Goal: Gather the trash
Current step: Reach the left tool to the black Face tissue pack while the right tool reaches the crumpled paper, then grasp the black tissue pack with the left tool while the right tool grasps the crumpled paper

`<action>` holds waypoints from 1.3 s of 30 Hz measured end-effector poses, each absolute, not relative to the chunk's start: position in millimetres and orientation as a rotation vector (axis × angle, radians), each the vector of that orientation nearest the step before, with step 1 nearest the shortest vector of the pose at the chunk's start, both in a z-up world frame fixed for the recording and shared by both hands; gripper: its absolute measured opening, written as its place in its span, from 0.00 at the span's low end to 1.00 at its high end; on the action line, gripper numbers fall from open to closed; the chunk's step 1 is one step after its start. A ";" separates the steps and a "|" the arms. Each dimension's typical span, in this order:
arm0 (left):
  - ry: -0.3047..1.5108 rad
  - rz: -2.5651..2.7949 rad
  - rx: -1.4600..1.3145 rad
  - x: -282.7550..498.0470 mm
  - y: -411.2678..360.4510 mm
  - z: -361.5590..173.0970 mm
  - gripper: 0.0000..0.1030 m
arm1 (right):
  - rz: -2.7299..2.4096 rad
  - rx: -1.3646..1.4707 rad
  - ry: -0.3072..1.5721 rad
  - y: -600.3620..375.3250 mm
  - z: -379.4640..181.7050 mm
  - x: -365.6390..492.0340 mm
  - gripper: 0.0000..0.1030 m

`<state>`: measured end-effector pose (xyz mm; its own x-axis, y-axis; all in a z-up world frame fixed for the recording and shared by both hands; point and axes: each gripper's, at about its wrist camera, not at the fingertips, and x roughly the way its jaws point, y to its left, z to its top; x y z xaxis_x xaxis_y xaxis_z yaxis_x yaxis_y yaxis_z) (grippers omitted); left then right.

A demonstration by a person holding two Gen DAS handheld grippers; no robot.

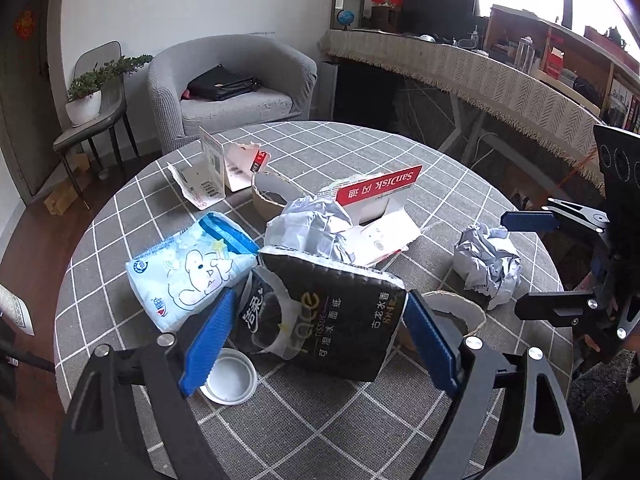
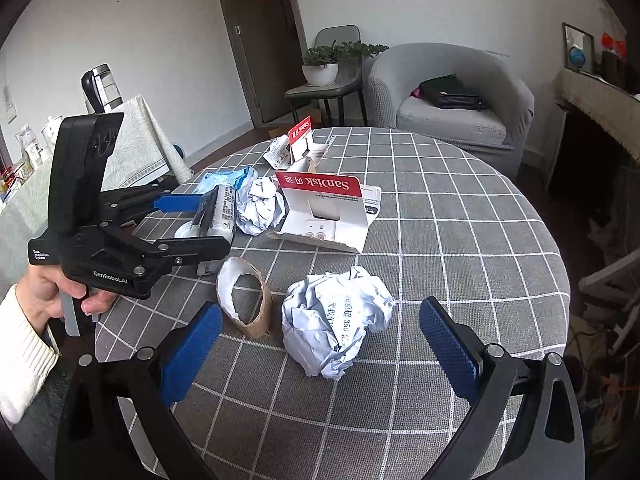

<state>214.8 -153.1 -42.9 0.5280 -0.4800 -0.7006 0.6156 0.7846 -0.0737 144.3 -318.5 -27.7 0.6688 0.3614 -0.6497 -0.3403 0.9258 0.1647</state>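
Trash lies on a round table with a grey checked cloth. My left gripper is open, its blue pads on either side of a black tissue pack, not clamped on it. From the right wrist view the pack sits between the left gripper's fingers. My right gripper is open around a crumpled white paper ball, which also shows in the left wrist view. A torn cardboard tube lies left of it.
A light-blue tissue packet, a white lid, a second paper ball, a red SanDisk card package, torn packaging and another tube lie on the table. A grey armchair stands beyond.
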 end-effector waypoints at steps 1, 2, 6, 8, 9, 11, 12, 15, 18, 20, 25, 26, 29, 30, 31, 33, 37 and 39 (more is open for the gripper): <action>0.775 -0.664 0.197 214.3 -155.5 -43.3 0.83 | 0.400 0.035 0.741 -318.1 -27.5 145.0 0.96; 0.778 -0.665 0.207 214.3 -158.1 -44.0 0.82 | 0.404 0.040 0.745 -317.5 -27.5 145.9 0.92; 0.780 -0.665 0.224 214.2 -162.3 -44.3 0.76 | 0.386 0.042 0.760 -315.7 -29.6 150.8 0.79; 0.780 -0.668 0.212 214.6 -160.9 -44.5 0.75 | 0.367 0.052 0.767 -316.3 -30.1 153.7 0.77; 0.779 -0.668 0.208 214.3 -159.8 -44.7 0.75 | 0.357 0.058 0.772 -317.2 -30.8 155.3 0.74; 0.776 -0.671 0.206 212.3 -158.6 -44.1 0.74 | 0.332 0.067 0.789 -318.2 -33.0 158.7 0.72; 0.773 -0.674 0.208 211.1 -158.3 -43.1 0.73 | 0.317 0.072 0.800 -318.9 -34.6 160.6 0.70; 0.757 -0.689 0.192 205.7 -154.8 -39.1 0.73 | 0.309 0.100 0.830 -320.2 -39.5 166.4 0.64; 0.741 -0.689 0.171 201.7 -150.1 -35.0 0.73 | 0.306 0.093 0.831 -317.0 -38.5 167.7 0.55; 0.730 -0.688 0.145 200.3 -144.7 -31.0 0.72 | 0.295 0.081 0.824 -314.4 -36.9 167.5 0.54; 0.695 -0.680 0.064 195.9 -128.6 -18.7 0.72 | 0.271 0.098 0.738 -314.5 -19.5 164.4 0.53; 0.687 -0.675 0.056 194.7 -125.4 -16.2 0.72 | 0.270 0.106 0.725 -314.5 -16.4 163.9 0.53; 0.659 -0.650 0.046 190.5 -116.0 -9.0 0.71 | 0.281 0.122 0.698 -308.7 -8.9 164.7 0.53; 0.650 -0.637 0.041 189.5 -112.8 -6.6 0.71 | 0.285 0.123 0.689 -304.7 -7.2 165.7 0.53; 0.642 -0.622 0.034 189.1 -107.8 -4.2 0.71 | 0.293 0.125 0.682 -300.5 -4.9 166.0 0.53; 0.623 -0.590 0.017 187.5 -97.1 0.3 0.71 | 0.314 0.123 0.674 -289.5 -1.4 167.6 0.53; 0.591 -0.521 -0.019 188.1 -70.4 7.9 0.71 | 0.356 0.105 0.668 -264.7 1.1 169.4 0.53; 0.578 -0.485 -0.035 187.6 -56.5 10.2 0.71 | 0.375 0.107 0.668 -252.9 1.1 172.5 0.53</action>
